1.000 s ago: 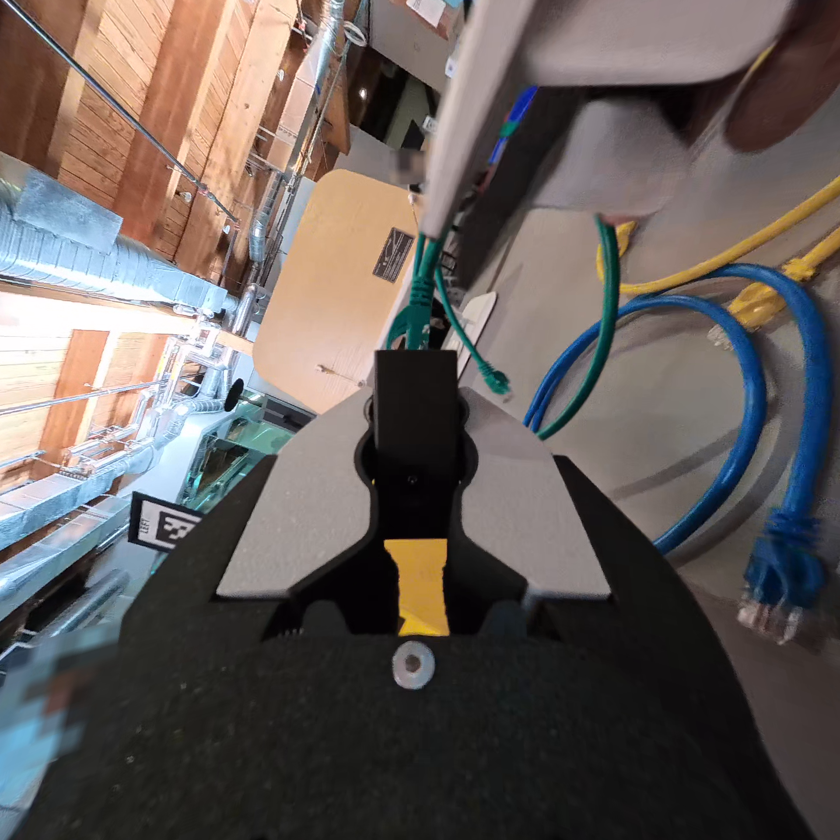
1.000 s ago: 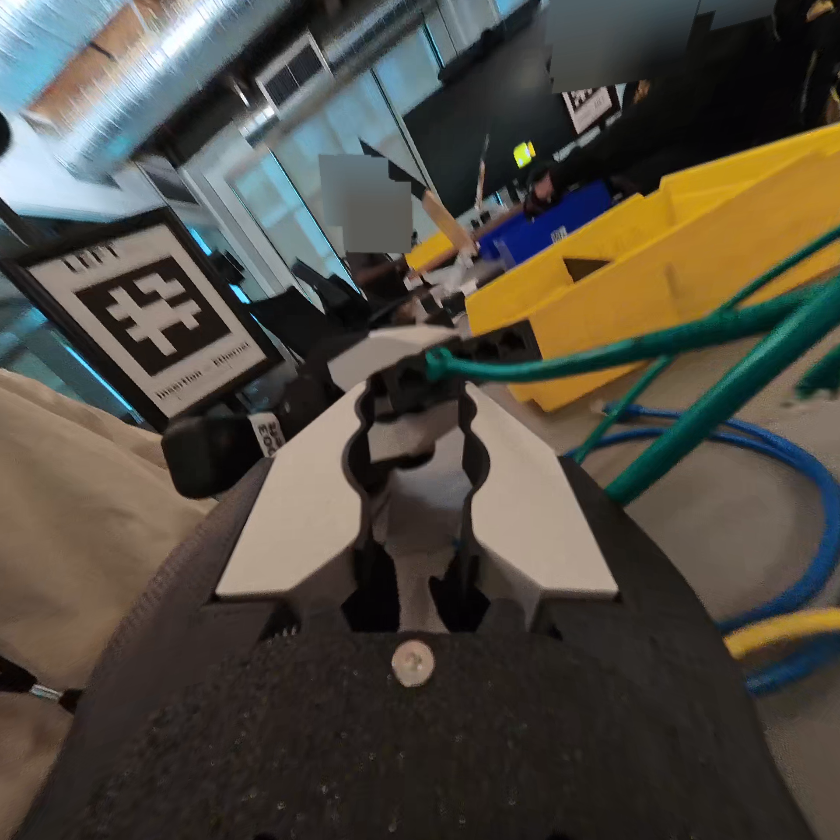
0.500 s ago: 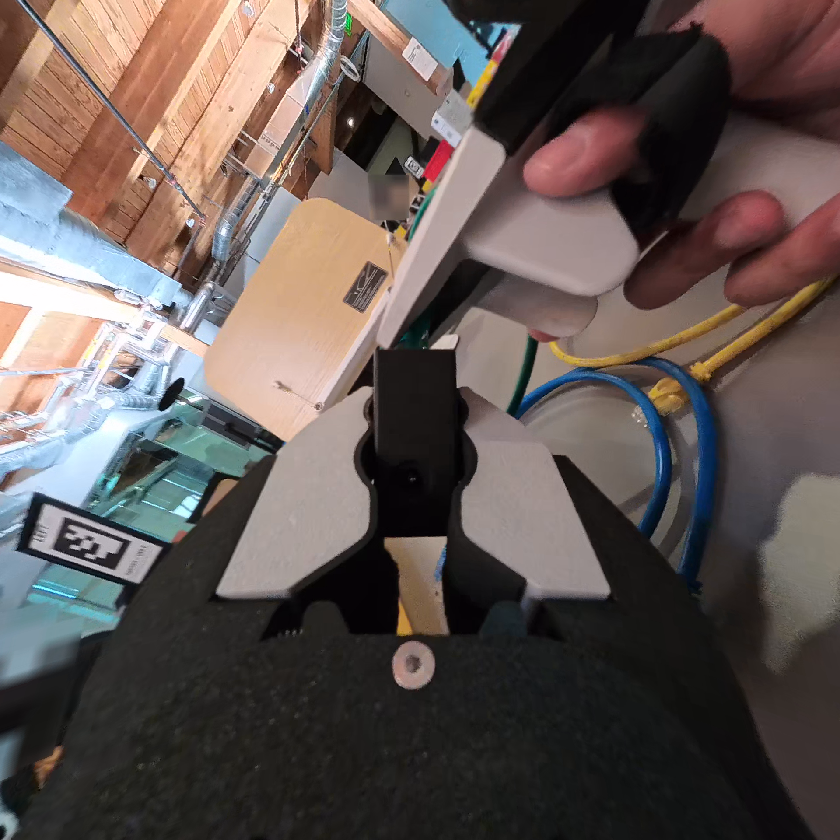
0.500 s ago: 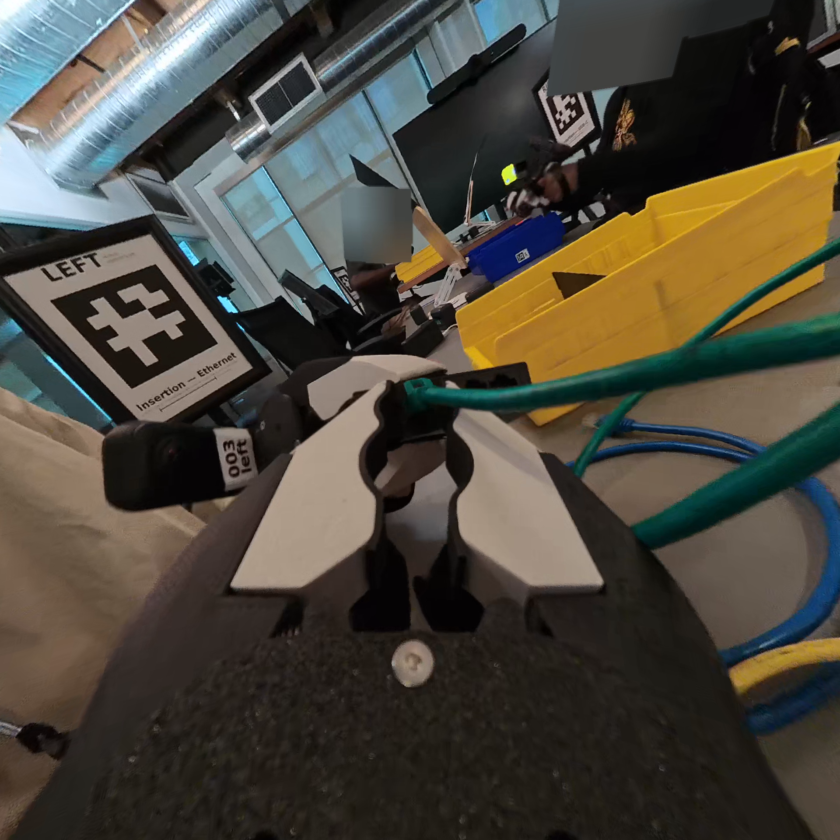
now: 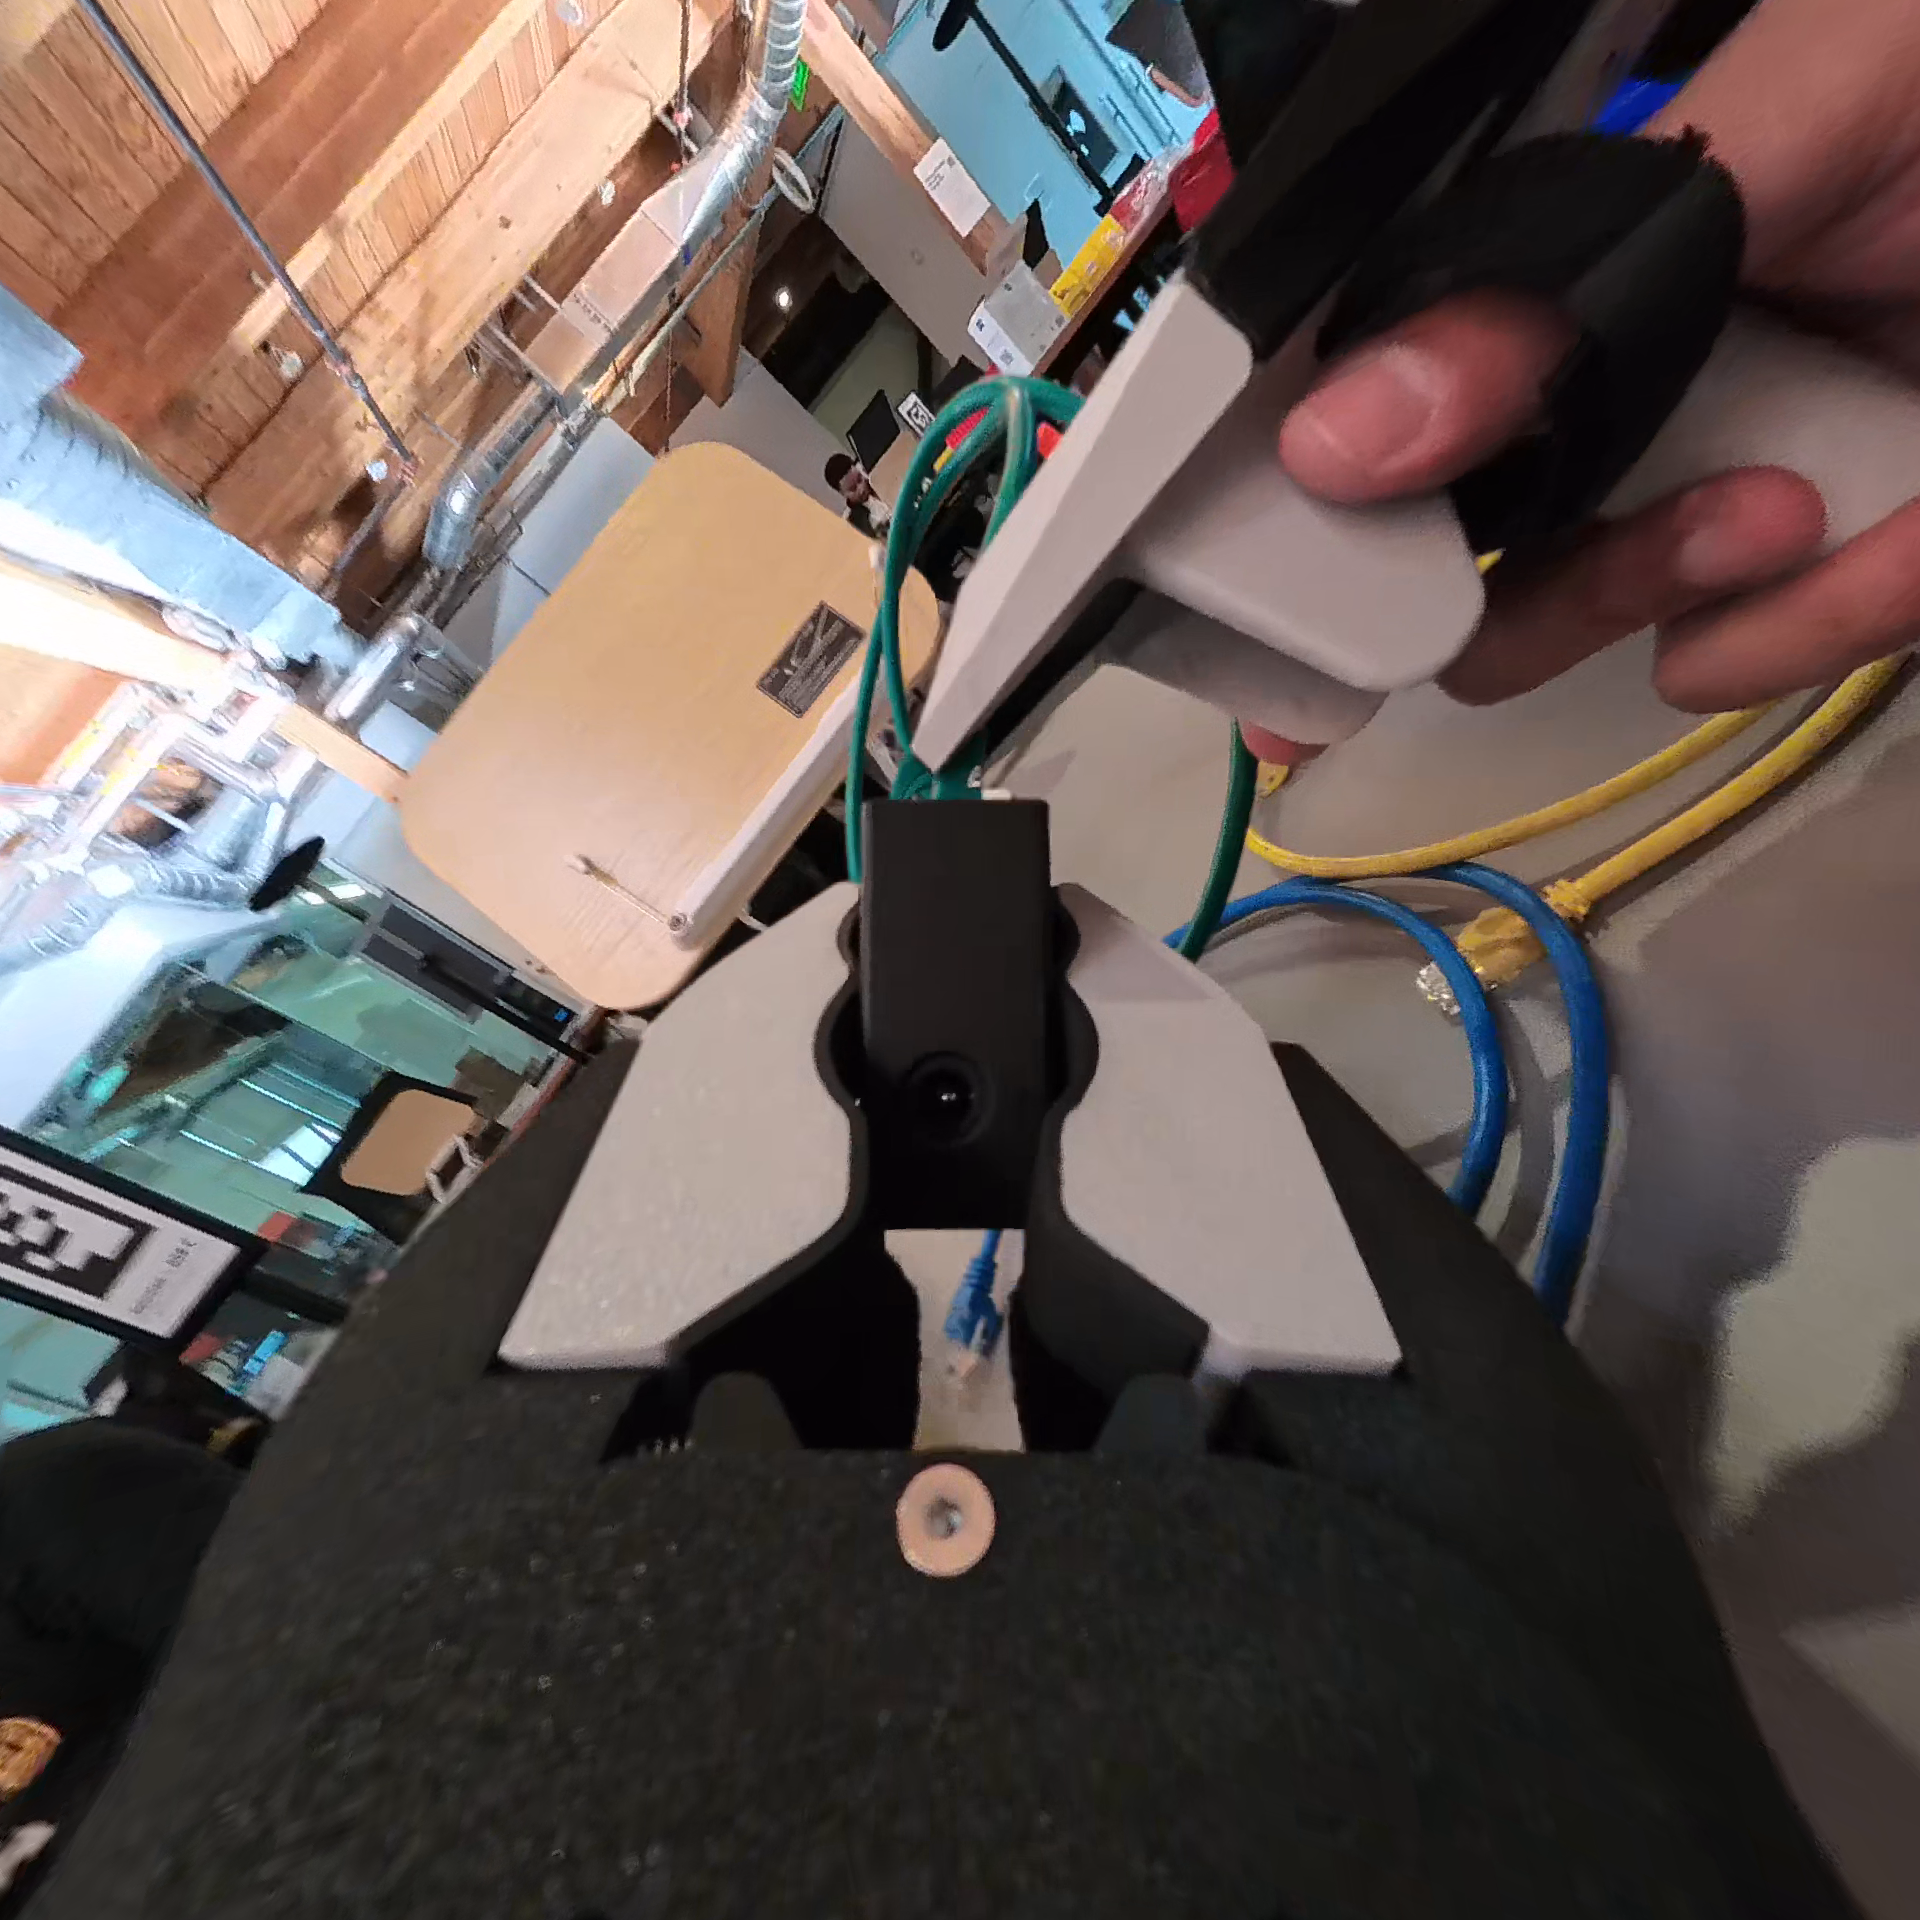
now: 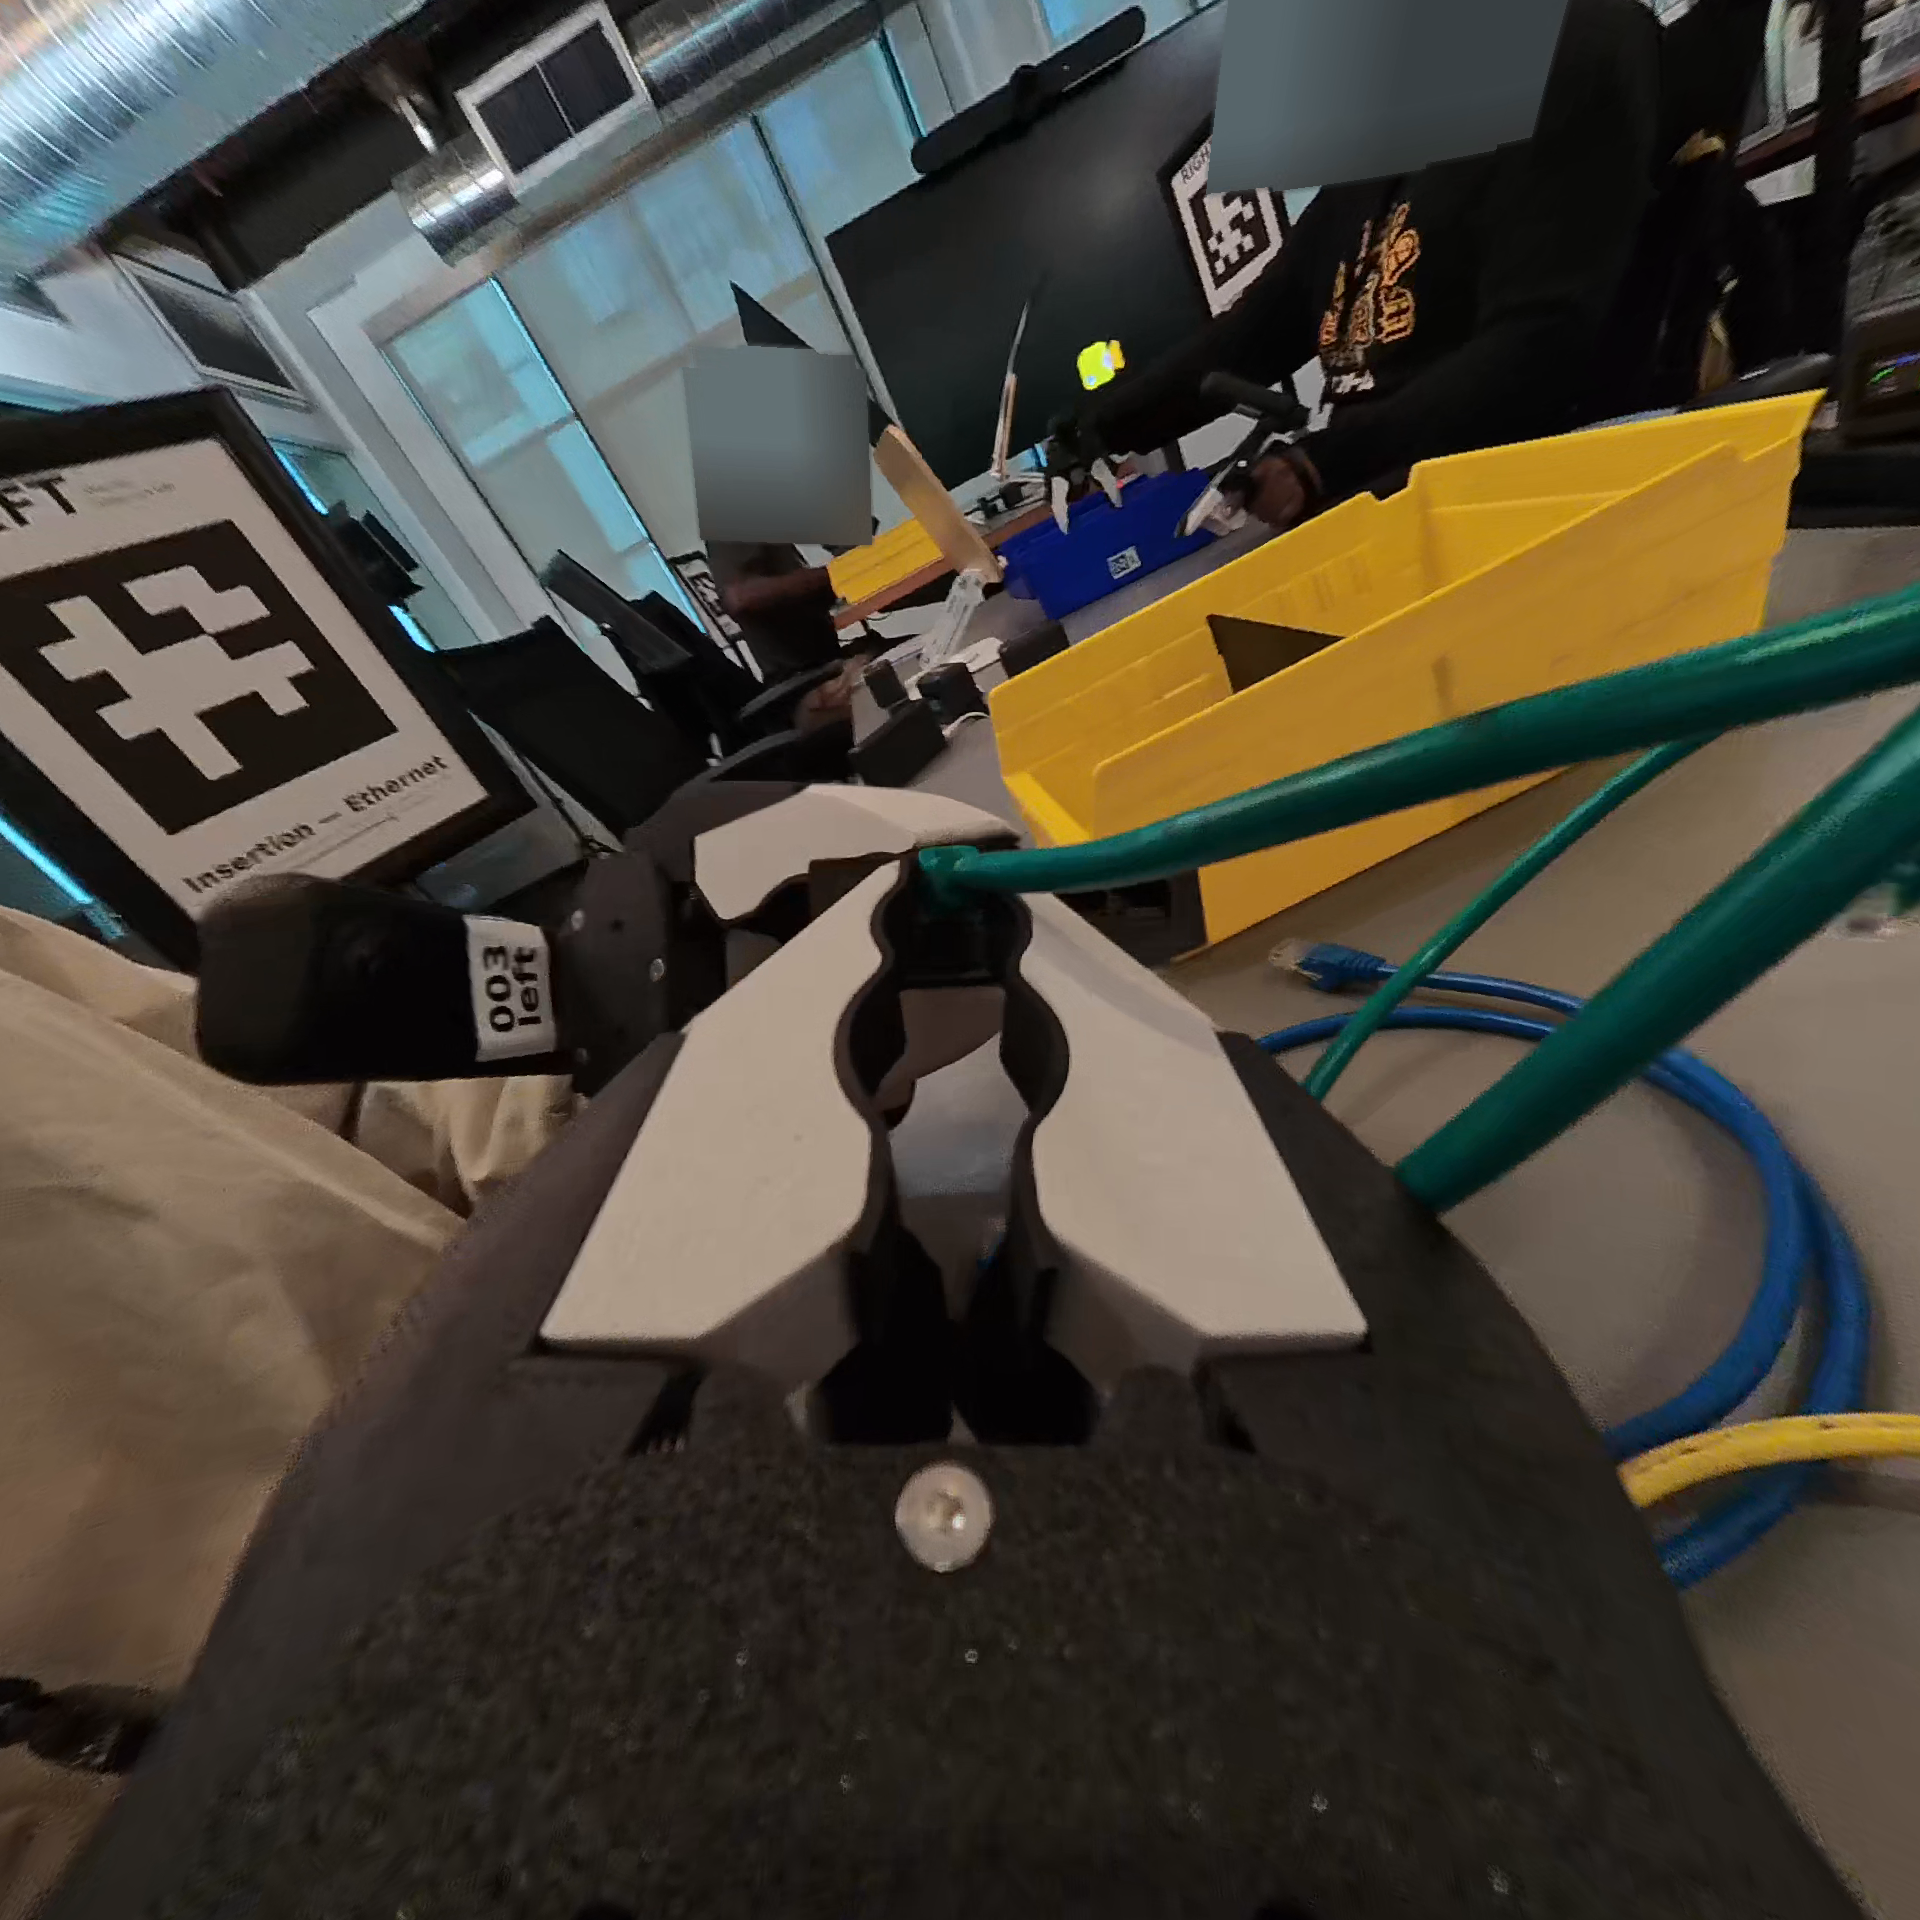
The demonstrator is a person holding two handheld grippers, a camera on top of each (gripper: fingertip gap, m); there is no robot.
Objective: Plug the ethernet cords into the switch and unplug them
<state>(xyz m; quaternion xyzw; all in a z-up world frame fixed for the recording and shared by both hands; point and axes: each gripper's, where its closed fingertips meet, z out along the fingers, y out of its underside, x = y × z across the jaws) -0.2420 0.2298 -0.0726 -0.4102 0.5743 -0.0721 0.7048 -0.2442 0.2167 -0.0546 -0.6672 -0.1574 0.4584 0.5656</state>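
Observation:
My left gripper (image 5: 954, 914) is shut on the black switch (image 5: 951, 1143) and holds it above the table. In the left wrist view my right gripper (image 5: 935, 748), held by a hand, meets the switch's far end, where a green plug (image 5: 935, 774) sits. In the right wrist view my right gripper (image 6: 951, 904) is shut on the green plug (image 6: 940, 868). Its green cord (image 6: 1455, 769) runs off to the right. The switch (image 6: 1132, 914) and the left gripper (image 6: 821, 862) lie just beyond. Whether the plug is seated in a port is hidden.
Blue cords (image 5: 1496, 1039) (image 6: 1766, 1195) and yellow cords (image 5: 1558, 821) loop on the grey table to the right, with loose blue plugs (image 5: 971, 1309) (image 6: 1320, 961). A yellow bin (image 6: 1455, 644) stands behind the switch. A framed marker sign (image 6: 208, 675) stands at left. People work farther back.
My right gripper has narrowed onto the green plug and come closer to the switch. The left gripper has tilted with the switch, so the right gripper and its hand now fill the upper right.

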